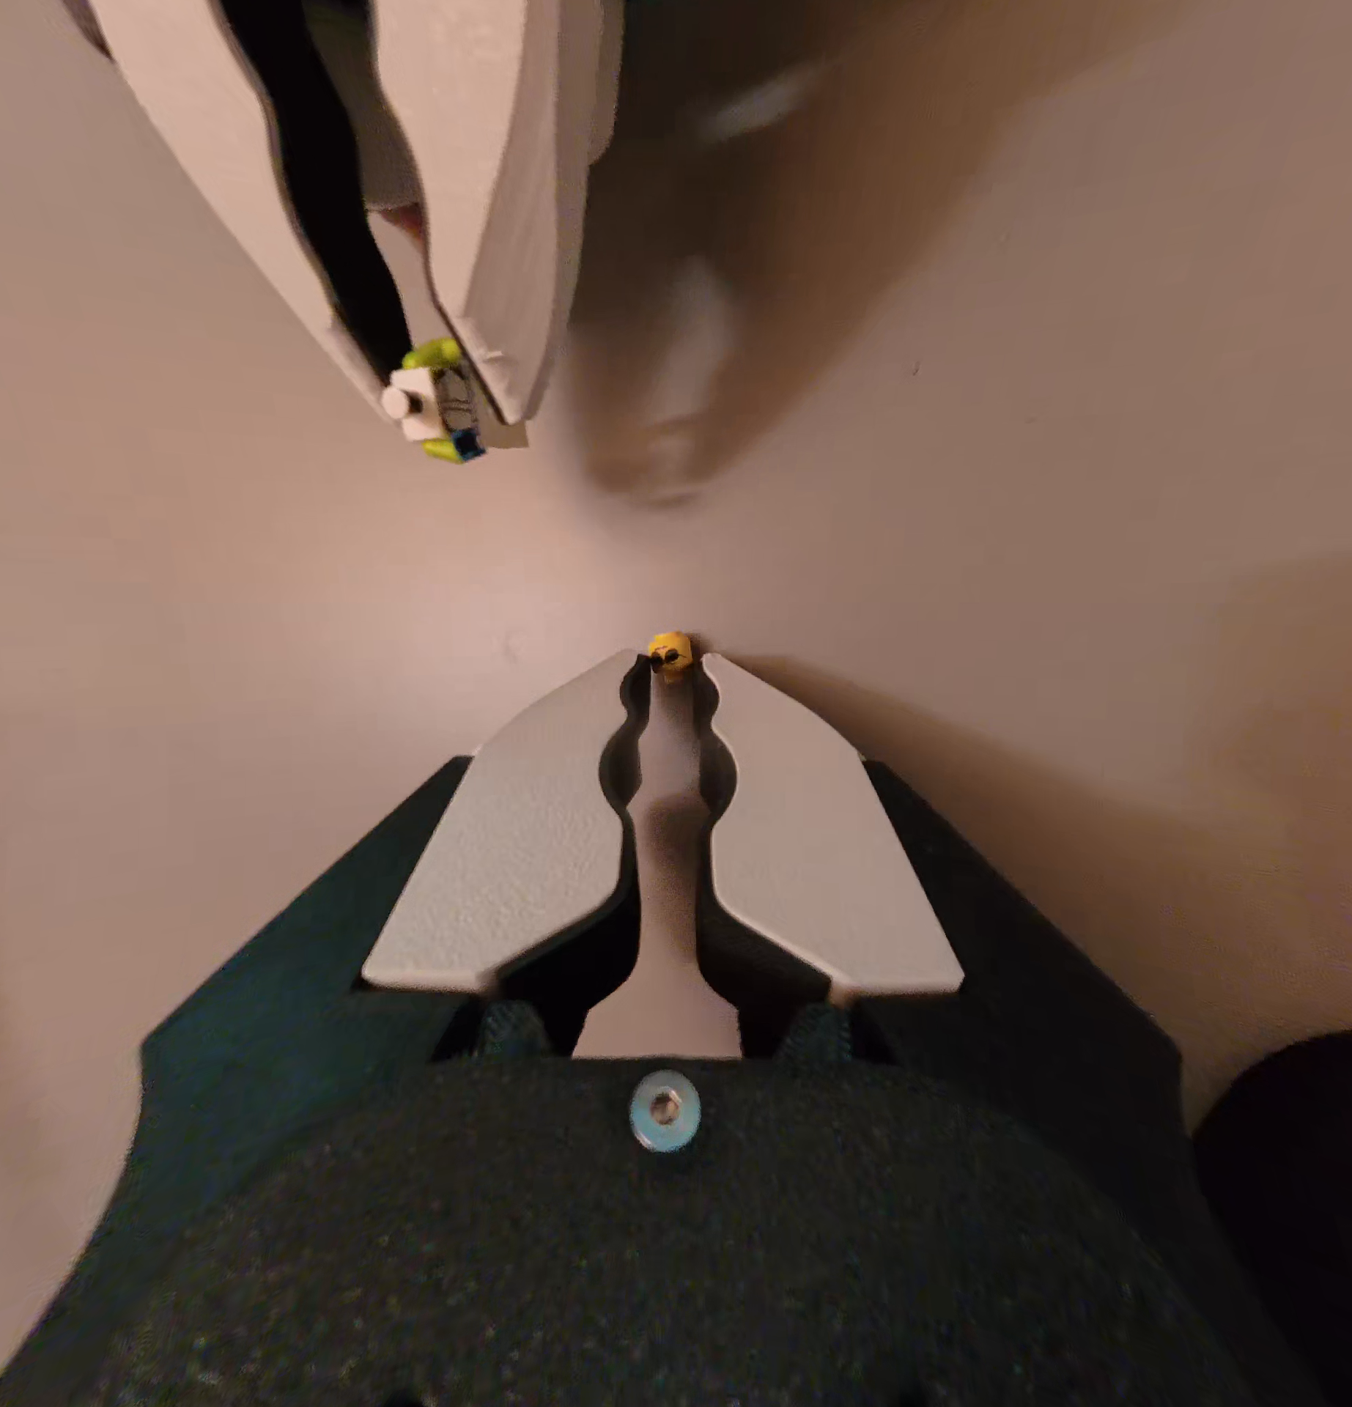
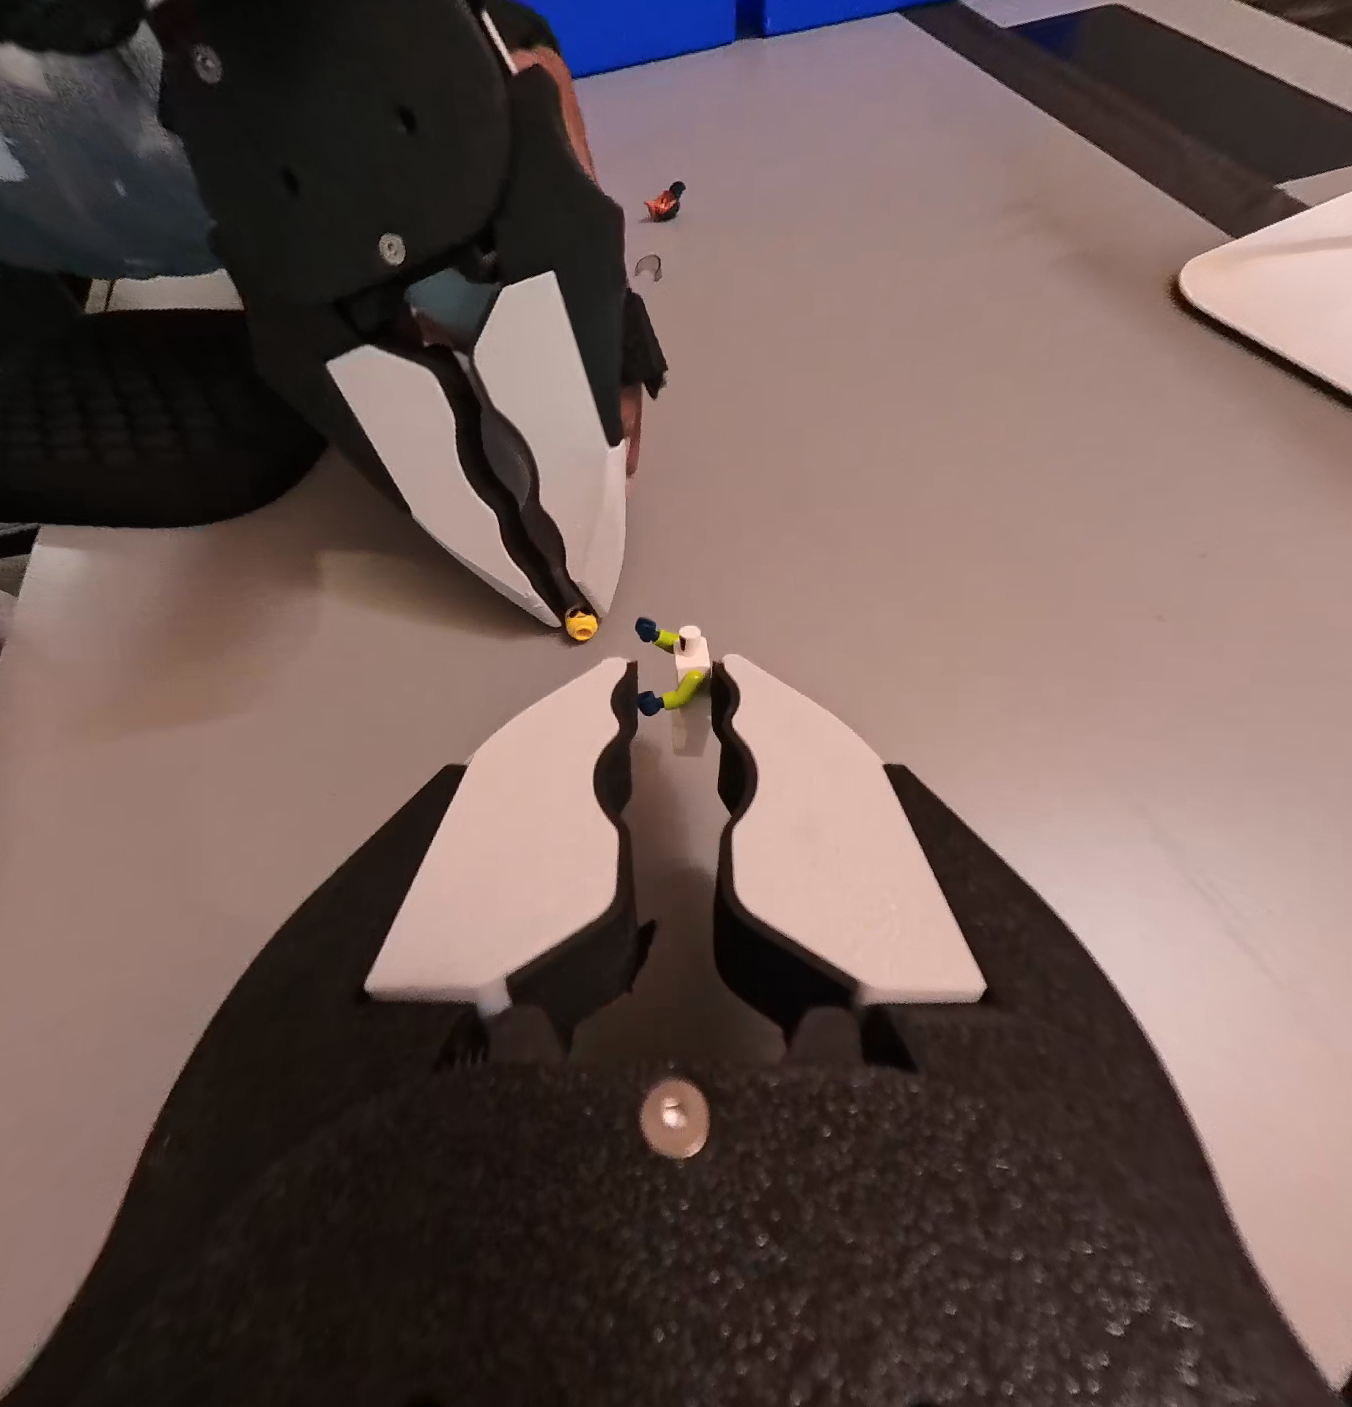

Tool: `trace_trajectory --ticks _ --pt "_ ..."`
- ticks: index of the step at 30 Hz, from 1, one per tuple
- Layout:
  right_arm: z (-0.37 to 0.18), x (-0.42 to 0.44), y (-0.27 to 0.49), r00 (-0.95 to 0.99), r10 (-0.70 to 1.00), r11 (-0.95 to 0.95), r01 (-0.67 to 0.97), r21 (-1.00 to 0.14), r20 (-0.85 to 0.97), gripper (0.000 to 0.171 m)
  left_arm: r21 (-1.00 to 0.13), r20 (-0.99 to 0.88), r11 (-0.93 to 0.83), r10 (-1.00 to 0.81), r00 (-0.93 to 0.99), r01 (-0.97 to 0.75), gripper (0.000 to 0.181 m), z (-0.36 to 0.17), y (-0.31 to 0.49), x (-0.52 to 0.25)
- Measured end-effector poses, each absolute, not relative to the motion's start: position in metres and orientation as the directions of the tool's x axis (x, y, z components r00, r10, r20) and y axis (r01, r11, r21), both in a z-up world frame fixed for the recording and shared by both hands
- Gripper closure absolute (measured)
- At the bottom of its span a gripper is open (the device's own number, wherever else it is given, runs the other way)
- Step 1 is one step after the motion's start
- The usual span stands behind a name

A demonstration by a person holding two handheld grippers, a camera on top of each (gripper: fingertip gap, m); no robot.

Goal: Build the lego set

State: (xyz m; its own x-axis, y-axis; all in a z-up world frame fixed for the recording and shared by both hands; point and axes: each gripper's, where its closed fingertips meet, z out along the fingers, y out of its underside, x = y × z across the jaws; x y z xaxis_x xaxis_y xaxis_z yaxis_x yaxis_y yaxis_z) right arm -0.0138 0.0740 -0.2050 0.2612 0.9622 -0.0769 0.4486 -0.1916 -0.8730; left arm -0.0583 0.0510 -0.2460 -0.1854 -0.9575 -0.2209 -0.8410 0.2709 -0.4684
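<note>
A smooth pale grey tabletop (image 2: 924, 472) fills both views; along the top edge of the right wrist view sit two blue box-like shapes (image 2: 657, 30), a white flat board with rounded corner (image 2: 1297, 304) lies at the right edge, and a black mesh seat (image 2: 124, 426) shows at the left.

There are two grippers, each with two white fingers on a black body. The left gripper (image 1: 675, 664), bottom centre of its own view, has its tips pressed onto one small yellow minifigure head (image 1: 671, 658); in the right wrist view the same gripper (image 2: 577, 609) comes down from the upper left and the head (image 2: 581, 624) sits at its tips, just above the table. The head's printed face, with dark glasses, looks toward the left camera.

The right gripper (image 2: 672, 677) pinches one white minifigure torso with lime-green arms and dark blue hands (image 2: 688, 662), which lies against its right finger. The torso's long axis runs roughly up the frame, neck stud away from the camera, both arms reaching to frame left. In the left wrist view this gripper (image 1: 459, 411) enters from the upper left with the torso (image 1: 421, 403) at its tips, stud pointing toward the lower left.

Two loose pieces lie farther up the table in the right wrist view: one small orange-and-black piece (image 2: 663, 202) and one clear curved piece (image 2: 648, 266). No readable writing shows.
</note>
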Motion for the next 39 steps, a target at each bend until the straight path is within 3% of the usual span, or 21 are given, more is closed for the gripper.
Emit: trace_trajectory --ticks 25,29,33,39 --pt "-0.210 -0.015 0.068 0.223 0.971 -0.187 0.465 -0.865 -0.090 0.153 -0.678 0.017 -0.035 -0.999 0.032 -0.734 0.171 -0.244 0.050 -0.061" --pt "-0.212 -0.016 0.064 0.205 0.974 -0.183 0.476 -0.860 -0.094 0.153 -0.705 -0.029 -0.006 -0.999 0.037 -0.709 0.173 -0.238 0.054 -0.057" --pt "-0.207 -0.021 0.055 0.165 0.974 -0.214 0.455 -0.865 -0.154 0.153 -0.699 -0.218 0.130 -0.975 0.037 -0.703 0.181 -0.218 0.065 -0.056" --pt "-0.208 -0.021 0.054 0.169 0.966 -0.254 0.458 -0.852 -0.197 0.153 -0.607 -0.345 0.261 -0.937 -0.046 -0.751 0.181 -0.203 0.067 -0.056"
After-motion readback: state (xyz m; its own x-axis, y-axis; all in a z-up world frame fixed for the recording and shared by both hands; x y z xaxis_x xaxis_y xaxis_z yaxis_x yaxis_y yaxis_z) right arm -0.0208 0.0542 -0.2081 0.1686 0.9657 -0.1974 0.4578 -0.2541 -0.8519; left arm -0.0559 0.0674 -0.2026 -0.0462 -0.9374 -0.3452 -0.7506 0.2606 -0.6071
